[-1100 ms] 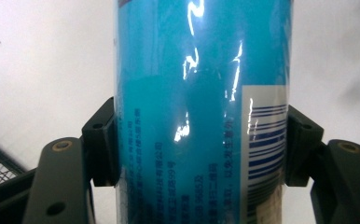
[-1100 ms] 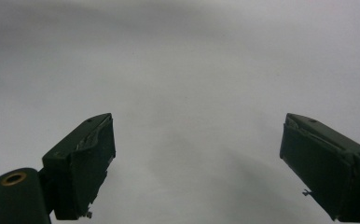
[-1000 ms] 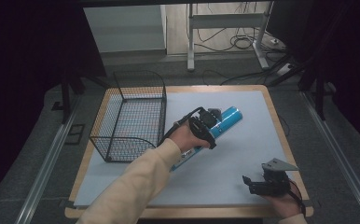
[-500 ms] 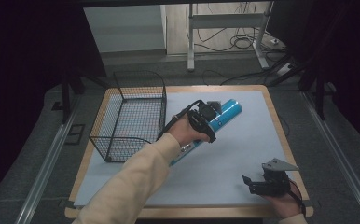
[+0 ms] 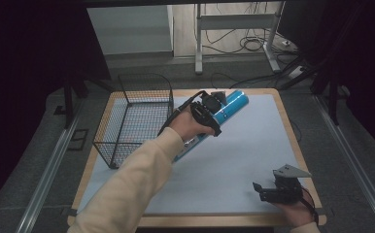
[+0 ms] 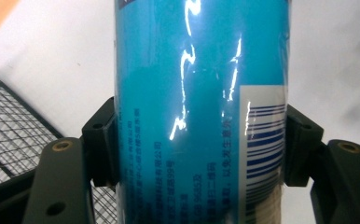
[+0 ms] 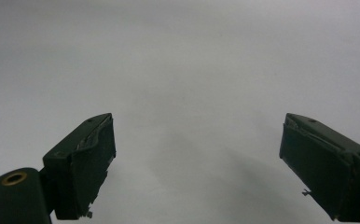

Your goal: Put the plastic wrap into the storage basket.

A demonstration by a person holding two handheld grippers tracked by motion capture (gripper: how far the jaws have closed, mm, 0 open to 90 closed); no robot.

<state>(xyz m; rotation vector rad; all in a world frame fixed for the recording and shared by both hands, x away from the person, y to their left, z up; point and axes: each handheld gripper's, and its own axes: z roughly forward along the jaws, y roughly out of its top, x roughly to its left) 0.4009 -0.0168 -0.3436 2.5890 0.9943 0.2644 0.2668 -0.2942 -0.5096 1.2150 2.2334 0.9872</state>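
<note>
At the near right corner of the table, the right gripper [image 5: 273,190] rests low over the pale grey mat [image 5: 244,160] with its jaws spread wide and nothing between them; its own view shows bare mat between the two black pads [image 7: 87,161]. It looks idle, so it brings little risk unless it drifts into the path of the other arm.

Farther in, towards the middle of the table, the left gripper [image 5: 210,112] is clamped across the body of the long glossy blue cylindrical can [image 5: 229,106], one pad [image 6: 104,140] pressed against each side of its printed label. The can lies slanted, its far end up towards the back edge of the mat, its near end hidden behind the sleeve [image 5: 142,179].

The main hazard, as I judge it, is slip: the surface is slick and round, the grip sits on a long body, and the free length could swing or twist out between the pads if the hand tilts quickly. Just to the left stands the black wire mesh basket [image 5: 127,124]. If the can is bound for it, an end could catch the rim and tip the light basket.
</note>
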